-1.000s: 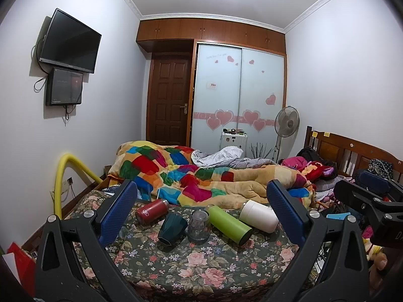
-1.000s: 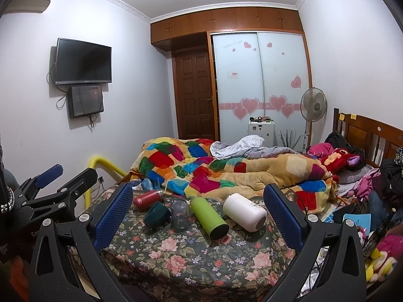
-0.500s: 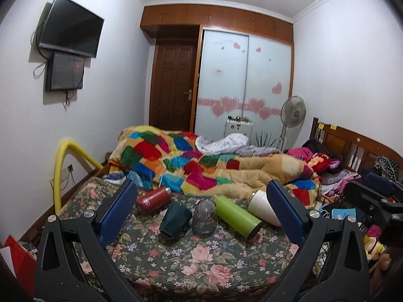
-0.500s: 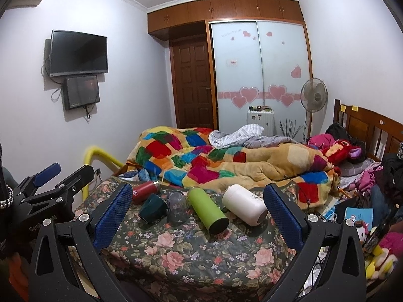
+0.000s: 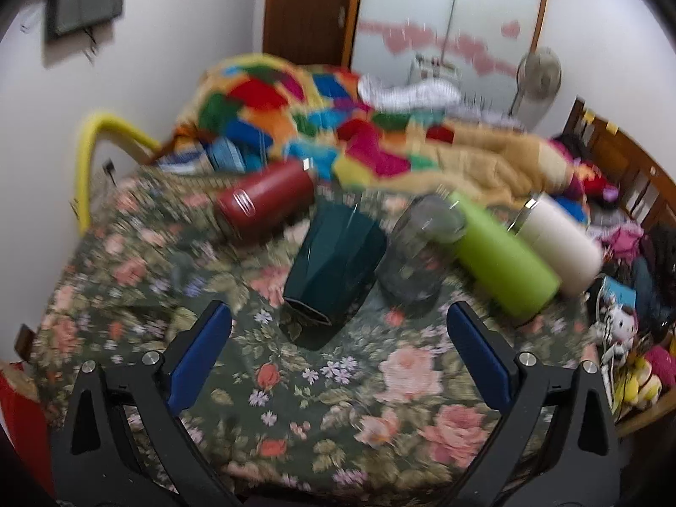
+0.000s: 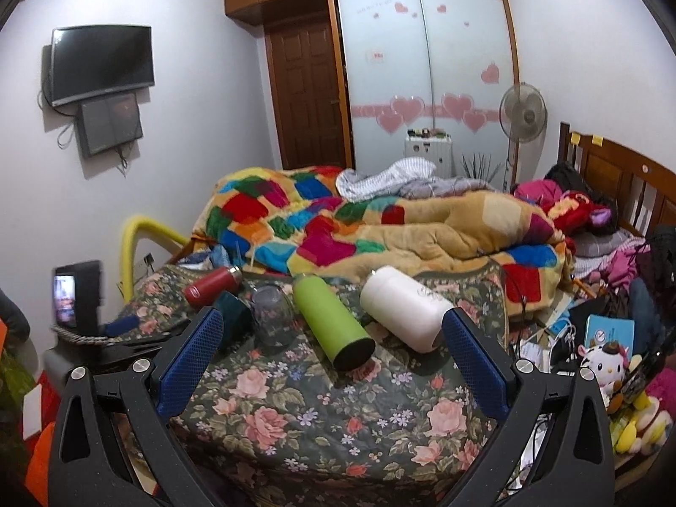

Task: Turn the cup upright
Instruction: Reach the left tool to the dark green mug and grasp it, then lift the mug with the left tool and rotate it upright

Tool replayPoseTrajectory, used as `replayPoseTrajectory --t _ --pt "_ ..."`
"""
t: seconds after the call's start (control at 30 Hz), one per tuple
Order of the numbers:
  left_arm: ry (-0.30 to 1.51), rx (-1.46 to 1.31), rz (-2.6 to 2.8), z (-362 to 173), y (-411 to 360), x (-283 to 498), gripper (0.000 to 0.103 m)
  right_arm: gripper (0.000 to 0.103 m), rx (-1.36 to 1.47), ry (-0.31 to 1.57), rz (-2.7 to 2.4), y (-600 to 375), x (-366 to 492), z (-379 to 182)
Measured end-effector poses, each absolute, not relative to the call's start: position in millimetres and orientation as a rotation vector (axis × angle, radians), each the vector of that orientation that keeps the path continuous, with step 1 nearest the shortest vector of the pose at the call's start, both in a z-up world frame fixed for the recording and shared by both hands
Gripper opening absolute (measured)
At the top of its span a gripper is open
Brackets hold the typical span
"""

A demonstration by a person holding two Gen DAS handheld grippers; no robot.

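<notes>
The left gripper point(image 5: 338, 342) is spread wide and empty, its blue pads flanking the near, open end of a dark teal faceted cup point(image 5: 336, 270), which lies on its side on the floral bedspread point(image 5: 380, 422) with its mouth toward the camera. The right gripper point(image 6: 331, 352) is likewise spread and holds nothing, facing a green bottle point(image 6: 331, 323) and a white flask point(image 6: 403, 312), both lying down. Just beside the teal cup stands a clear glass tumbler point(image 5: 418, 260), seemingly mouth-down, with the green bottle past it and a red flask point(image 5: 266, 200) lying behind. The teal cup looks rigid and fairly light, probably glossy and somewhat slippery; a grip across its flat facets at mid-body seems safest. The soft bedding may let it wobble once stood up. Room is tight on the tumbler side, open toward the near bed edge, and the left view is motion-blurred.
</notes>
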State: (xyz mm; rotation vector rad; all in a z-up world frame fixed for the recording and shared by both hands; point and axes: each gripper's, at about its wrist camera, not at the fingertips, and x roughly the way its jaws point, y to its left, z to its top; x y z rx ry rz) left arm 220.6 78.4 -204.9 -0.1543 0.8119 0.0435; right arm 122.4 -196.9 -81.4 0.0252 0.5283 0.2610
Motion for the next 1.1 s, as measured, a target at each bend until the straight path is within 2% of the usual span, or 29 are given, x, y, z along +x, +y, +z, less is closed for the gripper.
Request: replayPoseTrajectory --t 0.13,0.33,0.47,0.63,0.7,1.1 --pt "0.903 -0.118 0.006 -237 80 254 0.094 0.103 0.017 0.578 0.254 -194 139 -94" --pt "0.963 -0.031 -0.045 -267 75 290 0.087 0.103 0.011 0.645 0.254 -189 162 -113" --pt "0.961 0.018 -0.063 -277 73 303 0.079 0.103 0.003 0.669 0.256 -186 170 -119" --pt "0.92 0.026 -0.07 -280 74 313 0.077 0.103 -0.012 0.687 0.254 -182 174 -122" --pt "0.896 0.029 -0.048 -279 76 314 0.069 0.103 -0.016 0.692 0.253 -181 176 -123" --pt "0.863 -0.001 -0.033 -266 72 282 0.068 0.103 -0.037 0.705 0.237 -180 172 -124"
